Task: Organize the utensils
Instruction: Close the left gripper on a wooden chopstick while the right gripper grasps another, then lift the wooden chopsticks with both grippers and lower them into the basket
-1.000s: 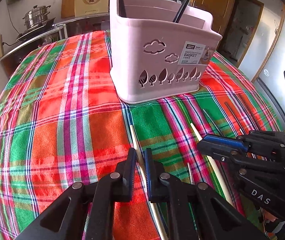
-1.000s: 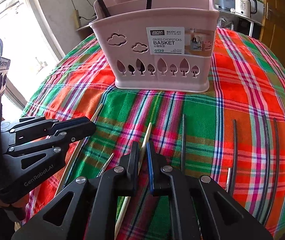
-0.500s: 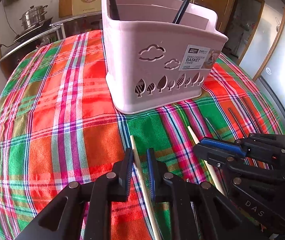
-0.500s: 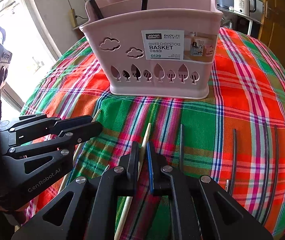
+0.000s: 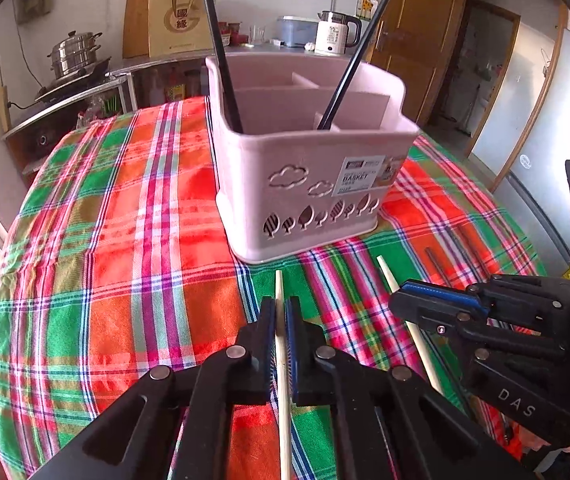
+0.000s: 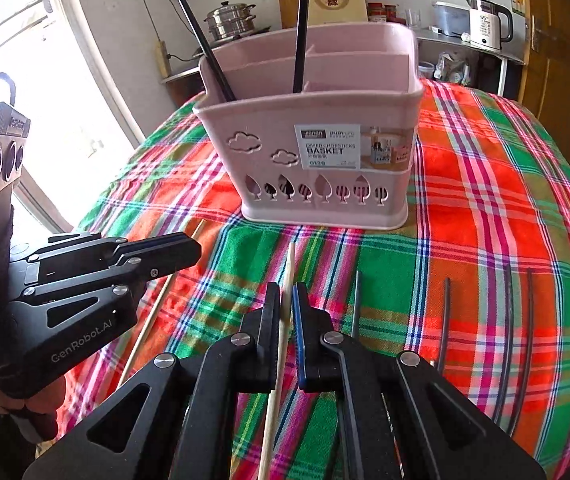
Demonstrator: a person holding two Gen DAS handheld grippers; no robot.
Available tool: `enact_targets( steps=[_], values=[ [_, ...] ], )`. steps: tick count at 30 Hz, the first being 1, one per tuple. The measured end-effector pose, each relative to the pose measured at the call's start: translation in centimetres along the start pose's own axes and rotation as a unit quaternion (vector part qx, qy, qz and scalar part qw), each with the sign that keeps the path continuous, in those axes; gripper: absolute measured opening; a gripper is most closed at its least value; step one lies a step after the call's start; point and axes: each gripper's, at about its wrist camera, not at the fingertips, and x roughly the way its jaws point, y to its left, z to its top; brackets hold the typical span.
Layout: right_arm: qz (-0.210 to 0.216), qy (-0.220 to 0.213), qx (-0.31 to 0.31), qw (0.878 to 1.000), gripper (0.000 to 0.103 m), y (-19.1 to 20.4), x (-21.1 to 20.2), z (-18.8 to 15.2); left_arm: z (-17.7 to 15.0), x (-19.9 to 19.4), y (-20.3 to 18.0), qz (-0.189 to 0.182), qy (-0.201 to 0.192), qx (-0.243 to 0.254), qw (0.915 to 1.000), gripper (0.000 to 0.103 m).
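- Plaid tabletop (image 5: 125,280): pink basket (image 5: 309,184) at 12 o'clock, awaiting chopsticks.
- Left tool (image 5: 280,316) clamped on pale chopstick (image 5: 281,380).
- Right tool (image 6: 285,304) clamped on second pale chopstick (image 6: 281,336), likely basket-bound.

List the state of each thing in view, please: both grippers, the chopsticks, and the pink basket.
left gripper: shut on a pale chopstick
right gripper: shut on another pale chopstick
pink basket: upright on the plaid tablecloth, two black chopsticks standing in it
dark chopsticks: lying flat on the cloth, not yet picked
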Motion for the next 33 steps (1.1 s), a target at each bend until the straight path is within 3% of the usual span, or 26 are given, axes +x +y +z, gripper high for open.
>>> enact_targets(
  steps=[14, 33],
  values=[
    [0.018, -0.1, -0.016, 0.995, 0.006, 1.4, -8.2, 1.8, 2.6, -9.5, -1.2, -0.007, -0.095, 0.005, 0.9954, 0.005],
    [0.023, -0.139, -0.038, 0.989, 0.005, 1.2, -11.8, 1.7, 2.7, -13.1, -2.4, -0.018, -0.119, 0.013, 0.9927, 0.005]
  ],
)
